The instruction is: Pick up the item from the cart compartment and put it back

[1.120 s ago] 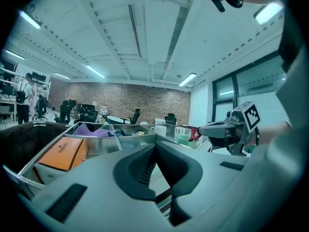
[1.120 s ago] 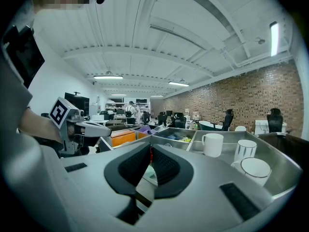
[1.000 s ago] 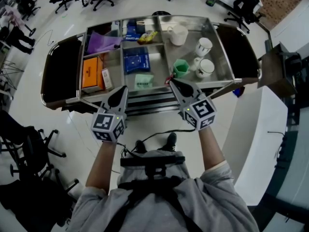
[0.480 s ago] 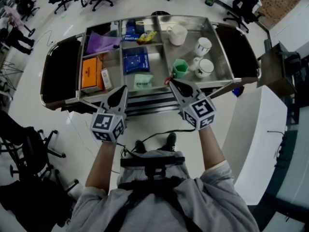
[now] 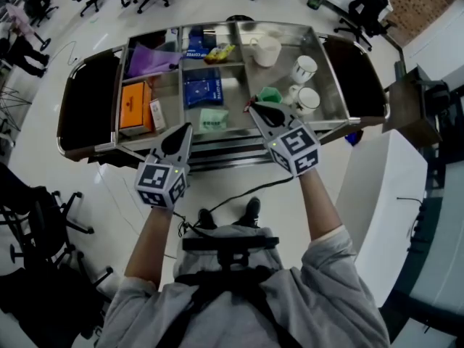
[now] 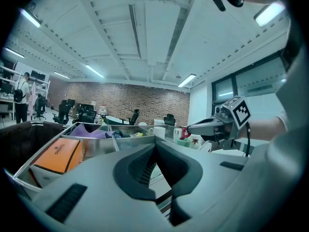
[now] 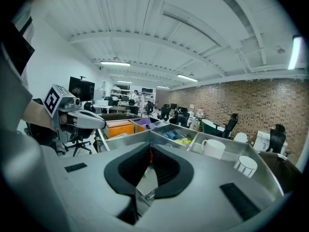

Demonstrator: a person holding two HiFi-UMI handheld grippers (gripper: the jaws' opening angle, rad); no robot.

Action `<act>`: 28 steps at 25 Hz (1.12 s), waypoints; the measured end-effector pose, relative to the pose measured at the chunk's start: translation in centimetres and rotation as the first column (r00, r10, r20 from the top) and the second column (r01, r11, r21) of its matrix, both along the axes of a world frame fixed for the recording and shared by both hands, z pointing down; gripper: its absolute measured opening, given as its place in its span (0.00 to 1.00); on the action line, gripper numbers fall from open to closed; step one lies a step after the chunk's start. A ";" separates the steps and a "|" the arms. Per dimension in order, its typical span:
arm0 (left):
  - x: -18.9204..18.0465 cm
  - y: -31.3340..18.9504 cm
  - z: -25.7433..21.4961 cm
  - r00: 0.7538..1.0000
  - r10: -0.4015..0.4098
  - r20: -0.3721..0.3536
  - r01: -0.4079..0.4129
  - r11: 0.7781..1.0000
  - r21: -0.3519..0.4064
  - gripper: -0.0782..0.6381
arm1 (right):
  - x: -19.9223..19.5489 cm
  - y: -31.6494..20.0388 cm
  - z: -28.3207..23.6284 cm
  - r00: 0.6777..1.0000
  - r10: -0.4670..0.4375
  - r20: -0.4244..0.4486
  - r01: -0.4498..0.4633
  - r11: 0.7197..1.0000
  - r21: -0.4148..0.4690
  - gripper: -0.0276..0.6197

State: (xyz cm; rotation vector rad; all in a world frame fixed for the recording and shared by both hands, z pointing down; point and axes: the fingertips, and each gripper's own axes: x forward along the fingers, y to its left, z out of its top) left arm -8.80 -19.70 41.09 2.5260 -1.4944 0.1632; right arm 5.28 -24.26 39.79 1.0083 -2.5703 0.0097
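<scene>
Now, at the steel cart (image 5: 283, 26): right gripper (image 5: 255, 109) points in over the front rim, jaws pressed together, a thin red sliver (image 7: 150, 153) showing at their tips, identity unclear. Green cup (image 5: 270, 93) stands upright in the right-hand compartment, just beyond those tips, beside a white mug (image 5: 309, 101). Left gripper (image 5: 185, 130) hangs short of the cart, jaws closed, nothing between them.
</scene>
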 end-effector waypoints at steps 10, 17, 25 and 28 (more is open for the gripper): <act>0.8 -1.0 -0.1 1.000 0.016 -0.005 -0.016 1.000 -0.003 0.10 | -2.3 -3.2 0.0 0.986 -0.074 -0.149 0.074 0.997 -0.006 0.08; 1.3 -2.3 0.0 0.999 0.035 -0.012 -0.035 0.999 -0.005 0.10 | -3.8 -5.9 1.3 0.947 -0.129 -0.294 0.124 0.992 -0.037 0.08; 1.6 -4.2 -0.4 0.999 0.039 -0.027 -0.039 0.999 -0.001 0.10 | -5.2 -9.3 3.9 0.859 -0.205 -0.469 0.171 0.978 -0.116 0.08; 1.5 -4.7 -0.4 0.999 0.035 -0.029 -0.035 0.999 -0.001 0.10 | -5.5 -10.1 5.2 0.801 -0.248 -0.544 0.195 0.969 -0.154 0.08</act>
